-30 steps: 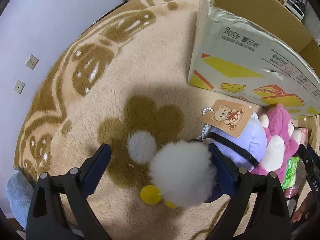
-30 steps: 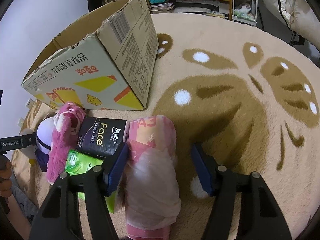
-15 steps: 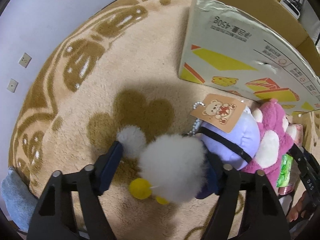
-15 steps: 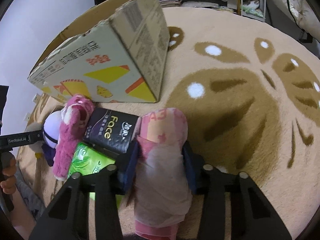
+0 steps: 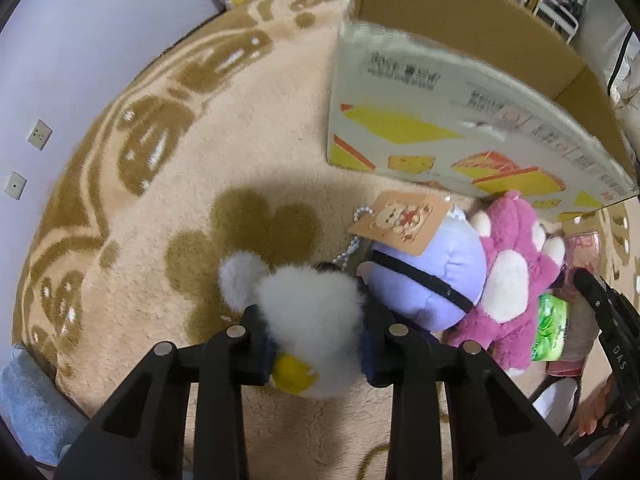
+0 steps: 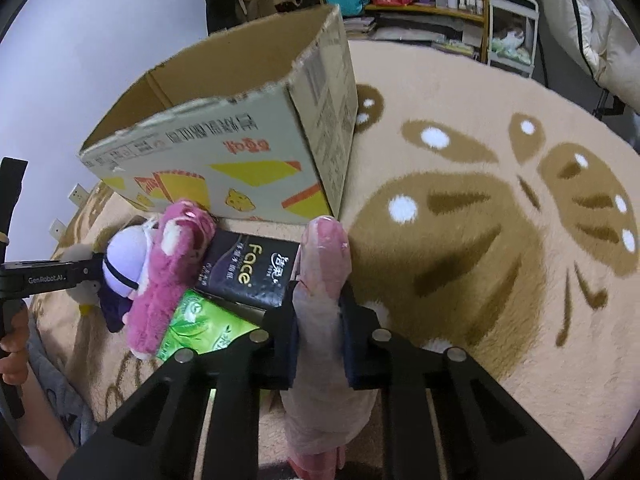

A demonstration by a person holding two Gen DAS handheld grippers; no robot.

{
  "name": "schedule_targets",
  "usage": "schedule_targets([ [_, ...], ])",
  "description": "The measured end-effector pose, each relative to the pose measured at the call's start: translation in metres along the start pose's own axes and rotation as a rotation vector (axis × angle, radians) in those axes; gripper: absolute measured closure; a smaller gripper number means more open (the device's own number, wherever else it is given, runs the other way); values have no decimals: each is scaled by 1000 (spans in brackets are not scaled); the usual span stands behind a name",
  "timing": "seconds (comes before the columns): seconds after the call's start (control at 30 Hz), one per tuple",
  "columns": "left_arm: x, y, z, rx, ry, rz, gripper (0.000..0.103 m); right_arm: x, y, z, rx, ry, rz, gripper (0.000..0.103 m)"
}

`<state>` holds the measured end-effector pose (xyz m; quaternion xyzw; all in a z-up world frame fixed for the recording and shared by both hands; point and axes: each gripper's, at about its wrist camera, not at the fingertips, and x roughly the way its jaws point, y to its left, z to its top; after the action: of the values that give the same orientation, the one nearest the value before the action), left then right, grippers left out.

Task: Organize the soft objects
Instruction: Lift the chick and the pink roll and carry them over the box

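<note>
Both grippers have clamped since a second ago: left gripper squeezes the white fluffy toy, right gripper the pink wrapped roll, on the rug beside the cardboard box. Lift straight, clearing neighbouring plushes.

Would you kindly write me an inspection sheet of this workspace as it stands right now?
Surface: beige rug with brown pattern.
Job's things: white fluffy toy; lilac plush with tag; pink plush bear; pink wrapped roll; black tissue pack; green tissue pack; open cardboard box.
Clutter: nothing seen on the rug.
Grippers: left gripper shut on the white fluffy toy; right gripper shut on the pink wrapped roll.
Cables: nothing seen.
Surroundings: wall sockets; shelves.
</note>
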<state>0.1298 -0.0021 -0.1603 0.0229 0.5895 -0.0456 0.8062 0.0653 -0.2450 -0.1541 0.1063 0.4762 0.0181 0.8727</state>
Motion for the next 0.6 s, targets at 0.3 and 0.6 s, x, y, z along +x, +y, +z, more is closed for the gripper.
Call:
schedule_targets([
  [0.3,-62,11,-8,-41,-239,-23,73,-41,4,3,-21,-116,-15,86],
  [0.6,-116,14,7,-25,-435,14,73,-92,13,20,-26,-285,23,86],
])
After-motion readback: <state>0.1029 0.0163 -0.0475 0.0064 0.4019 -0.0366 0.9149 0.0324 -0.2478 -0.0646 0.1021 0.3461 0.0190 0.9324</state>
